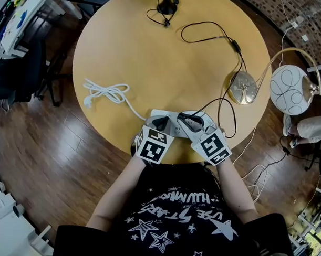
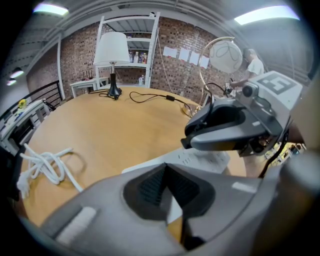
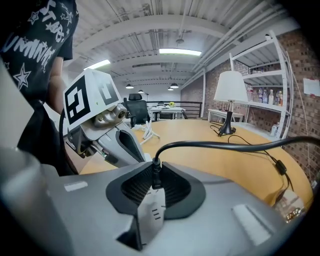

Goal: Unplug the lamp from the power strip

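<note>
A white power strip [image 1: 173,117] lies at the near edge of the round wooden table [image 1: 147,52]. My left gripper [image 1: 161,123] is shut on the strip's left end, and the strip [image 2: 200,160] shows white between its pads in the left gripper view. My right gripper [image 3: 156,181] is shut on the lamp's black plug [image 3: 156,172], which stands in the strip [image 3: 150,215]. From the plug a black cord [image 1: 223,104] loops away to the lamp's brass base [image 1: 242,88]. The lamp's white globe shade [image 1: 288,90] hangs past the table's right edge.
The strip's white cable [image 1: 106,92] lies coiled on the left of the table. A second lamp with a black base [image 1: 166,4] and thin cord stands at the far edge. Chairs and a shelf [image 1: 20,30] stand on the wooden floor to the left.
</note>
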